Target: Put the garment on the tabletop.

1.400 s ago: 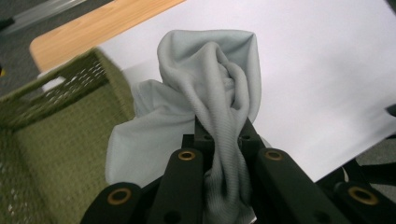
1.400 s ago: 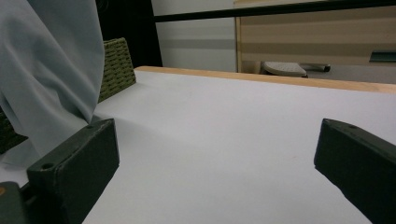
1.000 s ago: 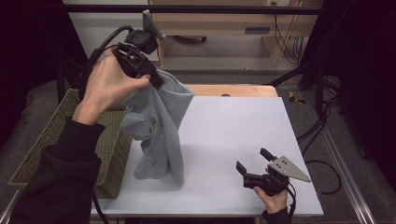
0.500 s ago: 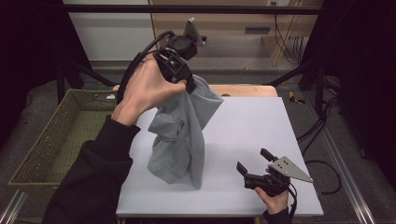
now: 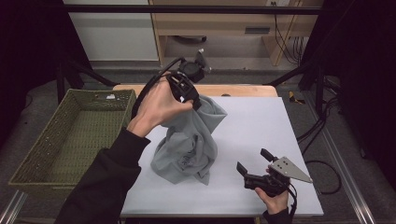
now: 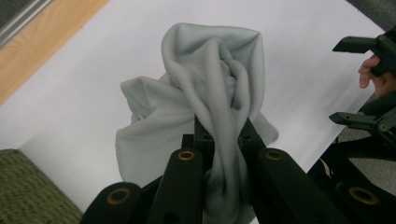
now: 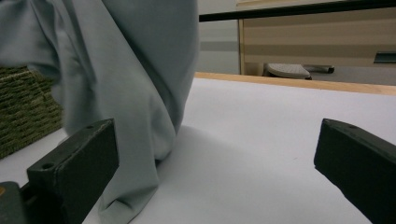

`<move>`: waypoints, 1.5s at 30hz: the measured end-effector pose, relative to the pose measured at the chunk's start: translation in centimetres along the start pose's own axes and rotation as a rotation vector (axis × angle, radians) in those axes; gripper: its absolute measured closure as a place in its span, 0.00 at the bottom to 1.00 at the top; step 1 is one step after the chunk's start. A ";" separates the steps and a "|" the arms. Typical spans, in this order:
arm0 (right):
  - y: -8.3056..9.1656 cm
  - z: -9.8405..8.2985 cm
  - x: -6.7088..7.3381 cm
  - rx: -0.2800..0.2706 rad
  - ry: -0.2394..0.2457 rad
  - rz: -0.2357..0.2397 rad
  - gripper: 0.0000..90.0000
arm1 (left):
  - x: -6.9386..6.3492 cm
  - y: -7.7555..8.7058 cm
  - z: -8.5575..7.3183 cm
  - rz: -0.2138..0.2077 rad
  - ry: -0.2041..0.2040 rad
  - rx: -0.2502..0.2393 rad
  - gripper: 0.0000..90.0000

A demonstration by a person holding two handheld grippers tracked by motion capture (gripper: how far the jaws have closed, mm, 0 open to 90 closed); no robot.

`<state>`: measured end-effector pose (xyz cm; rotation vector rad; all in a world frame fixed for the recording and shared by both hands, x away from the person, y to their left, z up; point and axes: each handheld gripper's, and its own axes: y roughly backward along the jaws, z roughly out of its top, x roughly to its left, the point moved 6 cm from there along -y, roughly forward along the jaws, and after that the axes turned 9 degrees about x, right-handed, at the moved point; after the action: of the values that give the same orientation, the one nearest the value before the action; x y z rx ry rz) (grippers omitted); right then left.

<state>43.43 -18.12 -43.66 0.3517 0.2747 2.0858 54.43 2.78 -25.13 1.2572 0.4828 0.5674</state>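
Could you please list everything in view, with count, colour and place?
Crumpled grey fabric garment: one, grey, hanging from the left gripper, its lower part bunched on the white table.
Woven green basket: one, olive green, left of the table.
White table top with wooden far edge: one, white, centre.
Wooden furniture: one, light brown, behind the table.
Left gripper: one, black, raised over the table, shut on the garment.
Right gripper: one, black, low at the table's near right, jaws apart.
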 end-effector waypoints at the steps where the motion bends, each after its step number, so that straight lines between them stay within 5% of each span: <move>1: 0.0 0.0 0.0 0.002 0.001 -0.001 0.00 | 0.0 -0.7 -0.1 -0.002 -0.005 0.012 0.92; 10: 0.0 -0.1 -0.1 0.007 -0.003 0.001 0.00 | 0.0 -4.6 -0.6 -0.009 -0.039 0.050 0.92; 17: 0.0 -0.1 -0.2 0.010 0.002 -0.003 0.00 | -0.1 -7.3 -1.5 -0.043 -0.040 0.034 0.92; 37: -0.2 -0.4 -0.1 0.023 -0.003 -0.005 0.00 | -1.2 -13.4 -2.8 -0.095 -0.097 0.066 0.87; 40: -0.2 -0.4 -0.1 0.022 -0.001 -0.004 0.00 | -1.4 -13.6 -2.9 -0.085 -0.112 0.068 0.74; 45: -0.3 -0.4 -0.2 0.022 0.004 -0.006 0.00 | -1.4 -12.9 -2.6 -0.071 -0.110 -0.009 0.43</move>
<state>43.61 -18.14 -44.16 0.3599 0.3013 2.0788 53.50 1.12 -38.25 1.2509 0.4302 0.4378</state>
